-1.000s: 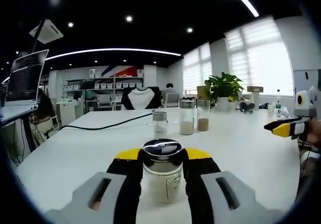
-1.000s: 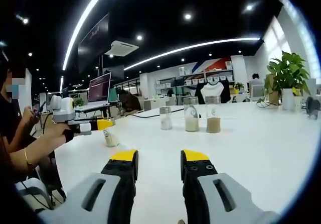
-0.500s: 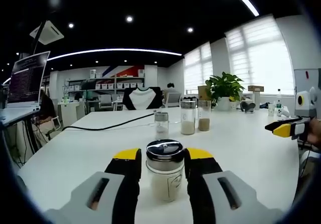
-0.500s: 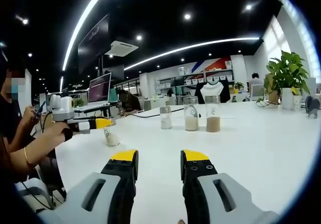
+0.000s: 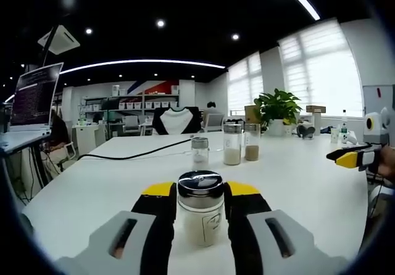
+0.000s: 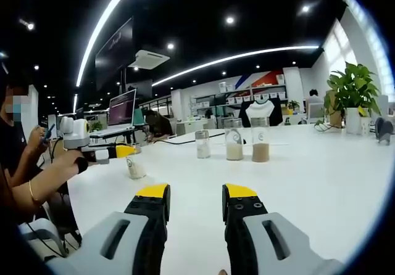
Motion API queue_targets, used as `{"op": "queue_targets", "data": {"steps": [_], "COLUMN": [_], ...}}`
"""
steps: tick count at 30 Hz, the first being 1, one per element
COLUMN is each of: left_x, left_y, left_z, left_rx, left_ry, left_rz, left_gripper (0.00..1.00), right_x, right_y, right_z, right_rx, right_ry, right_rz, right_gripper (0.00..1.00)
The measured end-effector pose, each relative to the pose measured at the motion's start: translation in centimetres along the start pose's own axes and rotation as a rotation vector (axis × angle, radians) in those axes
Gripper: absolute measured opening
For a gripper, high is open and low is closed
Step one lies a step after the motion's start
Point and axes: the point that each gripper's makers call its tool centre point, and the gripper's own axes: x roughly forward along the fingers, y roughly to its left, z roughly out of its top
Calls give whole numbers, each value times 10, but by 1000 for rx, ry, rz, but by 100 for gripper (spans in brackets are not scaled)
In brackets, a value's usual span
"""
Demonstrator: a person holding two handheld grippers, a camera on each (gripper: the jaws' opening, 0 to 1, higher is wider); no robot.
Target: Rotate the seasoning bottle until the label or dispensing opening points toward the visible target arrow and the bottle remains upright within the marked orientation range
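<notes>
Stretching across both views, the white table (image 5: 92, 188) carries the seasoning bottle (image 5: 200, 216) standing upright near its front edge, squeezed at its glass body between the yellow-tipped jaws of the left gripper (image 5: 200, 193). Three other jars (image 5: 225, 144) stand well apart behind it. The right gripper (image 6: 194, 195) hovers over bare tabletop, jaws apart and empty. No target arrow can be made out, so over-turning is a real risk. Twisting while pressed on smooth glass could let the bottle slip or tip, and its chrome lid (image 5: 200, 184) gives no clear cue of the opening's heading.
</notes>
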Motion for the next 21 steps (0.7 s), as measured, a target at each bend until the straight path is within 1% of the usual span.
{"op": "queue_targets", "data": {"steps": [12, 21], "left_x": [-2, 0], "left_y": [-2, -3], "left_z": [2, 6], "left_rx": [3, 4], "left_ry": [5, 6], "left_rz": [7, 15], "left_gripper": [33, 33], "right_x": [-1, -4], "right_y": [-1, -6], "right_z": [-2, -1], "right_rx": [8, 16], "right_ry": [0, -4], "right_rz": [-2, -12], "right_gripper": [32, 32]}}
